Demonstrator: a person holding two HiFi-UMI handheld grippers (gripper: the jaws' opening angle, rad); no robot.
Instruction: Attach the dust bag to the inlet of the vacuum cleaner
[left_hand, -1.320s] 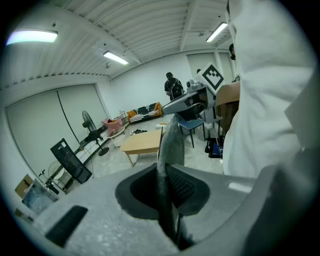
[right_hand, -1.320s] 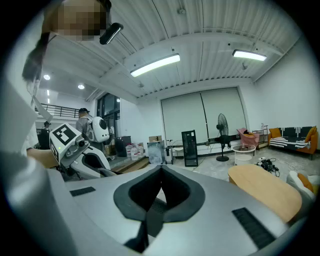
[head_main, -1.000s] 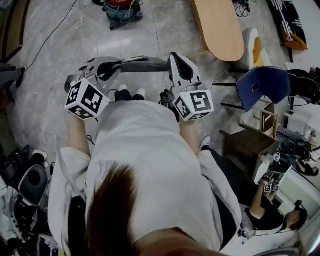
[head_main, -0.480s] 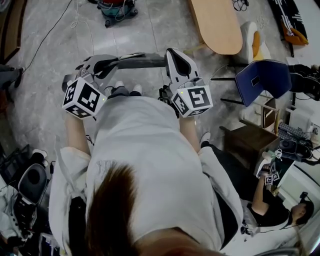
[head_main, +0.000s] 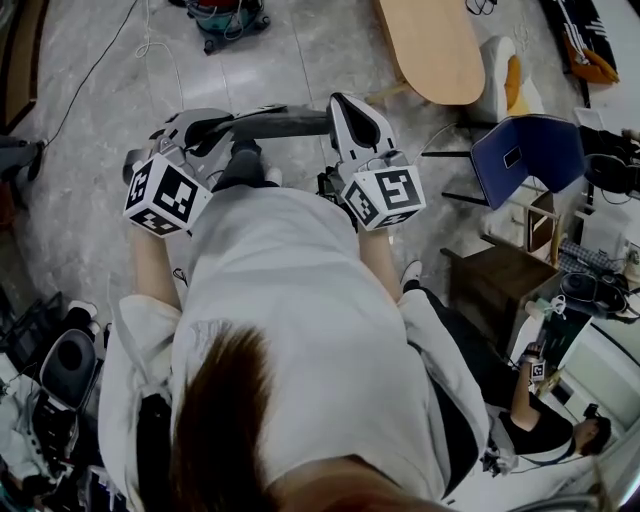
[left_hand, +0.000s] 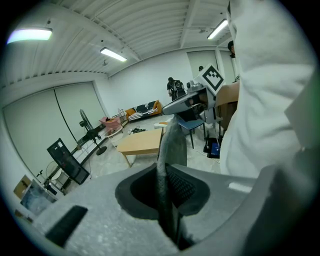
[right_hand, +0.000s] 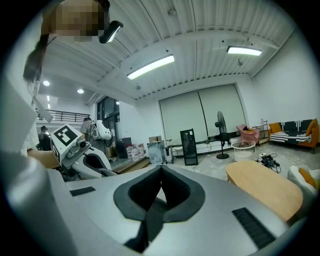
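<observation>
A grey dust bag hangs stretched as a flat band between my two grippers, in front of the person's body. My left gripper is shut on its left end; in the left gripper view the bag's edge runs upright between the jaws. My right gripper is shut on the other end, and in the right gripper view the dark fabric sits pinched low in the jaws. The vacuum cleaner, red and teal, stands on the floor far ahead, at the top edge of the head view.
A wooden table stands ahead to the right, with a blue chair beside it. A cable trails over the grey floor near the vacuum. Another person sits at the lower right. Equipment crowds the lower left.
Both grippers have shifted slightly up and left in the head view with the bag still between them. The person's leg has stepped forward under the bag.
</observation>
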